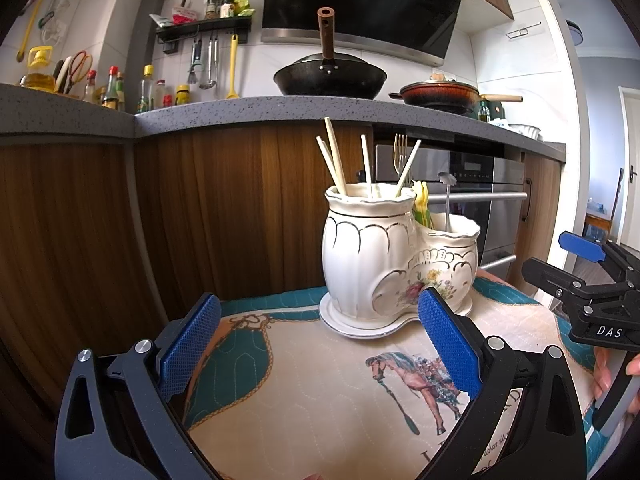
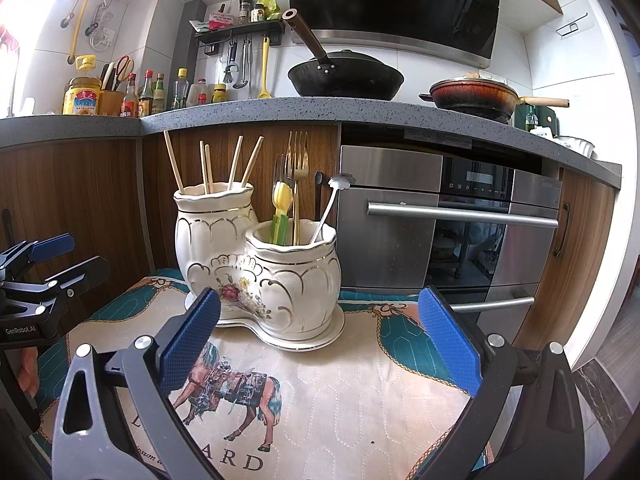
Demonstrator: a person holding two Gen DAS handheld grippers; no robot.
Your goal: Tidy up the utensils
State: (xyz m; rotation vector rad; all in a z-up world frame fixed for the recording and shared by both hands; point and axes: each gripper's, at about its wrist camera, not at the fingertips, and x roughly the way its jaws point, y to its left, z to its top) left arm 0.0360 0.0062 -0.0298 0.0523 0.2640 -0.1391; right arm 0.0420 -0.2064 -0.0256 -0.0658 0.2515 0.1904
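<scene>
Utensils (image 2: pixel 294 184) standing sorted in a two-pot ceramic holder (image 2: pixel 260 268) at the far middle of a cloth-covered bench (image 2: pixel 340 392), below a kitchen counter (image 2: pixel 280 108). Chopsticks (image 2: pixel 208 168) — five pale sticks — fanned out of the taller pot; forks, a yellow-and-green plastic piece (image 2: pixel 280 212) and a thin white-handled stirrer (image 2: pixel 330 204) upright in the shorter pot. Holder seated on its matching saucer (image 2: pixel 320 340), touching nothing else.

Left gripper (image 1: pixel 320 344) low over the near edge of the cloth, jaws wide apart and holding nothing, holder just beyond the right fingertip (image 1: pixel 444 320) in the left wrist view. Right gripper (image 2: pixel 320 340) likewise low and near, jaws spread and empty, holder framed between the blue pads (image 2: pixel 188 344). Each tool visible at the edge of the other's view, a hand (image 1: pixel 604 372) wrapped round the right one's grip.

No loose cutlery anywhere on the visible cloth — only the printed horse (image 2: pixel 236 388) and lettering. Judged from that: sorting looks finished or very nearly so, with sticks in one pot and forks and small pieces in the other. Left to do, at most, a straightening of leaning chopsticks or a pull-back of both tools; anything lying outside the two views cannot be ruled out.

Wok (image 2: pixel 344 76) and lidded pan (image 2: pixel 472 96) on the counter behind, not part of the job.
</scene>
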